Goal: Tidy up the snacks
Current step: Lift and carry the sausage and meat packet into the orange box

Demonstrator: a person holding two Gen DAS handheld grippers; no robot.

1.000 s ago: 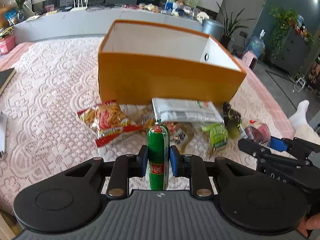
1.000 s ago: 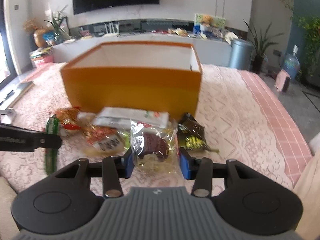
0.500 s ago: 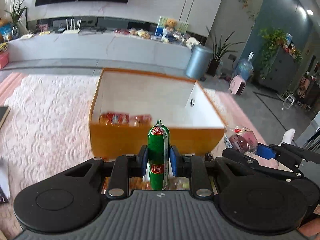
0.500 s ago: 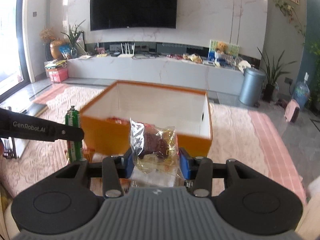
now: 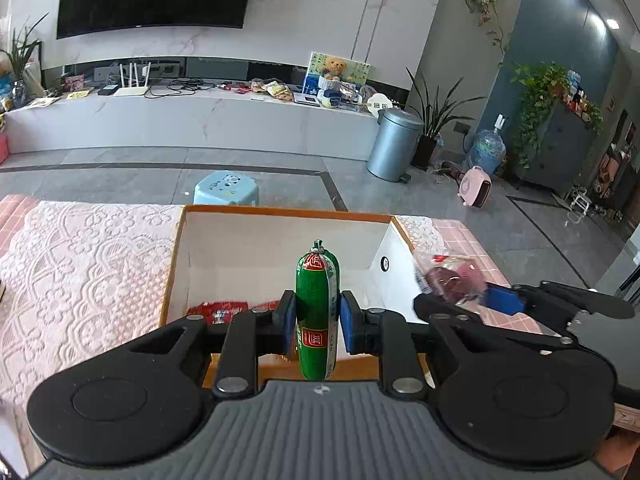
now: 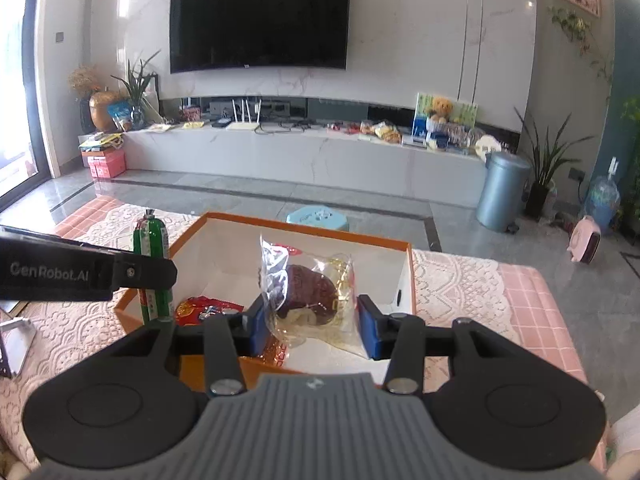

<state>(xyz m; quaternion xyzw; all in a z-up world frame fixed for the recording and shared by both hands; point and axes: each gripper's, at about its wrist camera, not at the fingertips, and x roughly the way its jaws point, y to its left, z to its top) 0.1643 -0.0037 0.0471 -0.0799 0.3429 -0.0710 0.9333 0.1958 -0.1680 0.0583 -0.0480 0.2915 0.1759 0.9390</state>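
the left gripper (image 5: 317,322) is clamping a green sausage stick (image 5: 317,312) between its blue pads (image 5: 289,320), holding it upright with the red-labelled, knotted tip pointing up. just beyond and below the left gripper, an open orange box (image 5: 280,213) with a white inside is sitting on a pink lace tablecloth (image 5: 80,264). a red snack packet (image 5: 218,309) is lying on the box floor, just past the left finger of this gripper. to the right of the left gripper, the other gripper is reaching in beside it, over the right wall of the box.

the right gripper (image 6: 311,322) is gripping a clear bag holding a dark brown pastry (image 6: 308,296), the bag bulging up between its blue pads (image 6: 370,330). the orange box (image 6: 312,226) is lying directly ahead of and beneath this gripper, so the pastry bag is hanging over the box opening. the red snack packet (image 6: 204,310) is showing inside the box, ahead and to the left of the right gripper's left finger. further left, the left gripper's black arm is crossing the view with the green sausage stick (image 6: 152,268) standing upright behind it, over the box's left edge.

beyond the table, a blue plastic stool (image 6: 318,218) is standing on the grey floor, with a grey pedal bin (image 6: 500,192) further away to the right.
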